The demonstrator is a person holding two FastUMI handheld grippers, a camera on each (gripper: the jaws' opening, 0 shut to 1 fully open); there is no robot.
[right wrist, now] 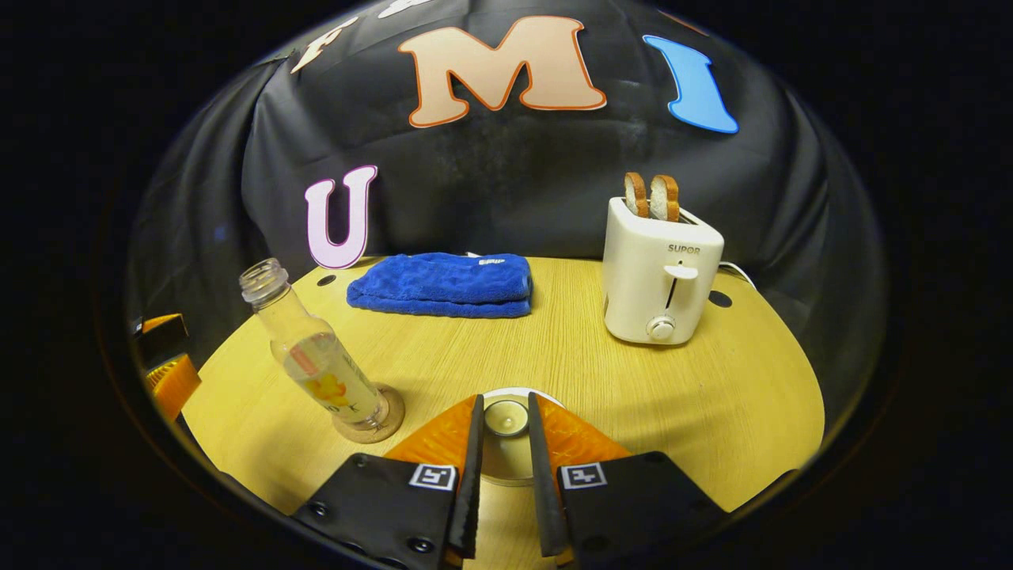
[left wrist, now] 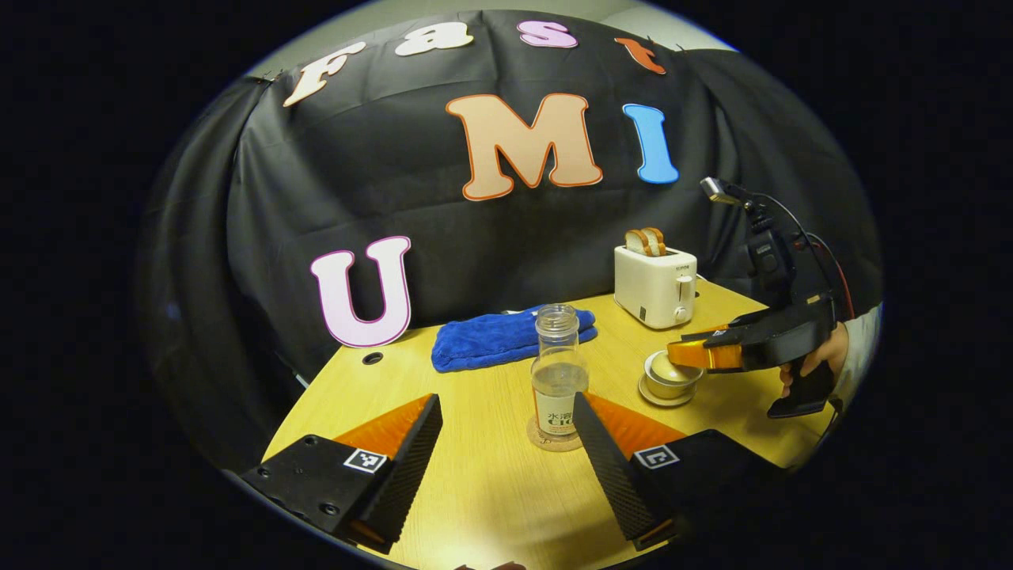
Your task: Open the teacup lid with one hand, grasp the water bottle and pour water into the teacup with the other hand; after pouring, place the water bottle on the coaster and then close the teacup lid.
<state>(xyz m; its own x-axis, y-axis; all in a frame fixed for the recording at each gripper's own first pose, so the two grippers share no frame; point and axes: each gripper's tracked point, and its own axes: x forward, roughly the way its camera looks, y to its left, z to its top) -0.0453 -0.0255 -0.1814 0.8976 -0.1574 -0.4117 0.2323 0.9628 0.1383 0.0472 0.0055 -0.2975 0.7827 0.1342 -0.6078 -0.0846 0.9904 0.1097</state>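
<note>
Wood-grain tabletop (right wrist: 443, 356) carried everything the task needed. The water bottle (left wrist: 559, 372) stood upright on its round coaster (left wrist: 546, 437), uncapped and partly filled, and the teacup (left wrist: 669, 378) sat on a saucer just to the bottle's right in the left gripper view, with the lid (right wrist: 506, 417) on.

The right gripper (right wrist: 504, 483) had its two fingers drawn in close on either side of the lid's knob; whether they were already pinching it or just short of contact could not be told. The left gripper (left wrist: 506, 463) was spread wide, empty, with the bottle framed between its fingers but farther off.

The step in hand looked to be lifting the lid. To do it well, the right fingers should centre on the knob, clamp firmly, and rise straight up so the cup is not dragged on its saucer; then carry the lid aside, clear of the pouring path. The left fingers could meanwhile advance to take the bottle at its lower body.

From the left gripper view, the right gripper and the hand (left wrist: 823, 352) holding it appeared from the side, fingers level over the cup. The right gripper view gave the knob between the fingers close up, plus the toaster's (right wrist: 661, 273) front and the folded blue towel (right wrist: 442, 285).
</note>
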